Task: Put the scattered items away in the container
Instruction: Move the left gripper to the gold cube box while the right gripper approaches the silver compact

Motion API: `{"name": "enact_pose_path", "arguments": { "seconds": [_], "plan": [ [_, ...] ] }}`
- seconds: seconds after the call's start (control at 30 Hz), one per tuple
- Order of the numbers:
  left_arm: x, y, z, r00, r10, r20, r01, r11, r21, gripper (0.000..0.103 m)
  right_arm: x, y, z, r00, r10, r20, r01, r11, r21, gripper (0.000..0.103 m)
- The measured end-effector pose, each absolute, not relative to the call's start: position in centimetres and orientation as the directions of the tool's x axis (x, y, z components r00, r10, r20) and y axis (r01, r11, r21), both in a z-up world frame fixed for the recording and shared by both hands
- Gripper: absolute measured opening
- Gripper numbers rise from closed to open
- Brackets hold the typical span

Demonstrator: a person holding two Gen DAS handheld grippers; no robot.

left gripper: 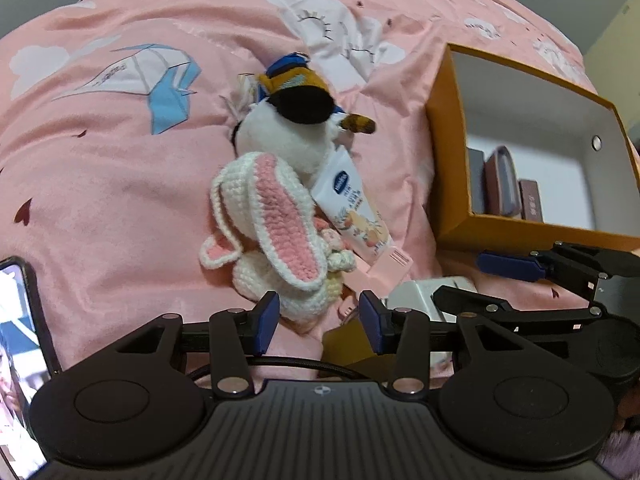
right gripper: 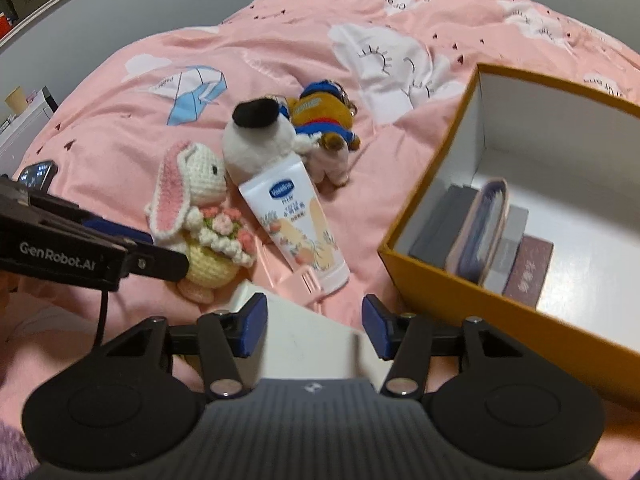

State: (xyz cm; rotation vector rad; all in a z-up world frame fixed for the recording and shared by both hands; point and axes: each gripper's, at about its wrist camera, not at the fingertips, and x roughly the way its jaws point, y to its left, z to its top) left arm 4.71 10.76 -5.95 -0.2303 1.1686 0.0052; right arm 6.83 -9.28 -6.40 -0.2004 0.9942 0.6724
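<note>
Right wrist view: right gripper [right gripper: 314, 326] straddles a white box [right gripper: 312, 344] (pads flanking it).

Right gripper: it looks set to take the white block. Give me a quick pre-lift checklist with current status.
1. White block between the right gripper's pads: ok.
2. Pads pressing on the block: cannot tell; its sides seem to meet both pads.
3. Orange box open, with floor space beside the small boxes: ok.
4. Cream tube off the block: cannot tell; its pink cap lies at the block's far edge.
5. Left gripper out of the way: ok, open around the crochet rabbit's base, to the side.
</note>
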Motion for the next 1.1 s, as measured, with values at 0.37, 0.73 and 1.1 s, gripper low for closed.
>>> {"name": "enact_pose_path", "arguments": {
  "seconds": [0.37, 0.73, 1.1],
  "plan": [
    [3.7, 8.3, -5.8, 0.363, -0.142, -0.921, 0.036, 0.990, -0.138, 0.051, 5.1, -10.3, -6.3, 0.318, 0.418, -0.851, -0.653, 0.748, 0.123, 0.056],
    [3.1, 6.1, -7.7, 0.296, -0.097, -0.950, 0.121, 0.991, -0.064, 0.051, 4.5, -11.6, -7.4, 0.199, 0.444, -0.874, -0.619, 0.748, 0.239, 0.052],
    [3.0, 6.0, -8.1, 0.272, -0.088, -0.958, 0.140, 0.989, -0.051, 0.051, 5.8, -9.4, -10.7, 0.036, 0.447, -0.894, -0.610, 0.719, 0.335, 0.021]
  ]
}}
